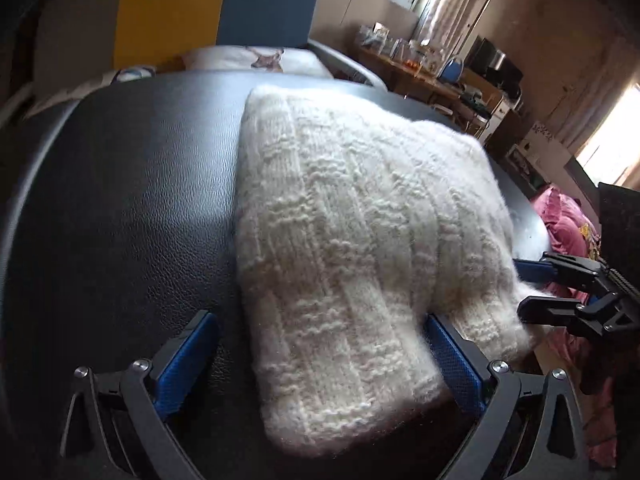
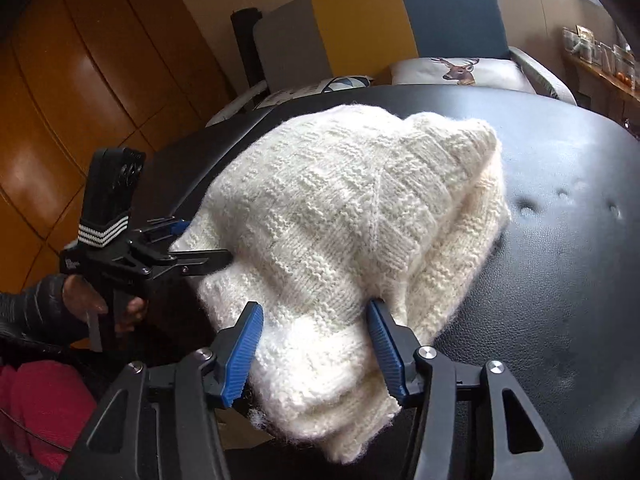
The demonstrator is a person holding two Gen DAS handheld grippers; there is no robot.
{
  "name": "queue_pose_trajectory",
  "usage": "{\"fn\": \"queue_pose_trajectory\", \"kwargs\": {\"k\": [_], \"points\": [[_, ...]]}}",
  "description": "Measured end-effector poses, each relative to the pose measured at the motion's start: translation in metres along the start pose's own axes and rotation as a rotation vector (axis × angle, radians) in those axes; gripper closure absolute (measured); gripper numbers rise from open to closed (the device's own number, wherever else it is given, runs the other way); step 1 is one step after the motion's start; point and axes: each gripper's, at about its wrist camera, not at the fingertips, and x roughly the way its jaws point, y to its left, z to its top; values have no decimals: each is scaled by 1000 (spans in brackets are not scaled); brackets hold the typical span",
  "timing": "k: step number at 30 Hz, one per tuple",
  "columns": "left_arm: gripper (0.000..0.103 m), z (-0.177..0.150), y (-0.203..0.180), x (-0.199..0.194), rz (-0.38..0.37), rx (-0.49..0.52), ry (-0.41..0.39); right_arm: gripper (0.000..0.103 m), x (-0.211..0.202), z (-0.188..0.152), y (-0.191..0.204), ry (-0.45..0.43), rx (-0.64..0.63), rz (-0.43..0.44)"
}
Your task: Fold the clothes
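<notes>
A white knit sweater [image 1: 352, 240] lies folded on a black leather table [image 1: 120, 200]. My left gripper [image 1: 320, 356] is open wide, and the sweater's near end lies between its blue pads [image 1: 188, 356] without being squeezed. In the right wrist view the left gripper [image 2: 192, 244] sits at the sweater's left edge, held by a hand [image 2: 104, 304]. My right gripper [image 2: 316, 344] is shut on a thick bunch of the sweater [image 2: 340, 208], which rises in a tented fold from its fingers. In the left wrist view the right gripper [image 1: 528, 292] is at the sweater's right edge.
Behind the table stands a yellow and blue chair [image 2: 420, 12] with a deer-print cushion [image 2: 456, 70]. A pink cloth [image 1: 568, 224] lies off the table's right side. Wooden cupboard doors [image 2: 80, 100] fill the left. Bare tabletop [image 2: 560, 220] lies right of the sweater.
</notes>
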Motion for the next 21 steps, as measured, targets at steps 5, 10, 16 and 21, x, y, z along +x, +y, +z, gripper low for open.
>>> {"fn": "queue_pose_trajectory", "kwargs": {"k": [5, 10, 16, 21], "points": [[1, 7, 13, -23, -42, -43, -78, 47, -18, -4, -15, -51, 128, 89], [1, 48, 36, -28, -118, -103, -110, 13, -51, -12, -58, -183, 435, 129], [1, 91, 44, 23, -208, -168, 28, 13, -22, -15, -92, -117, 663, 184], [0, 103, 41, 47, -287, -185, 86, 13, 15, 9, -91, -44, 656, 202]]}}
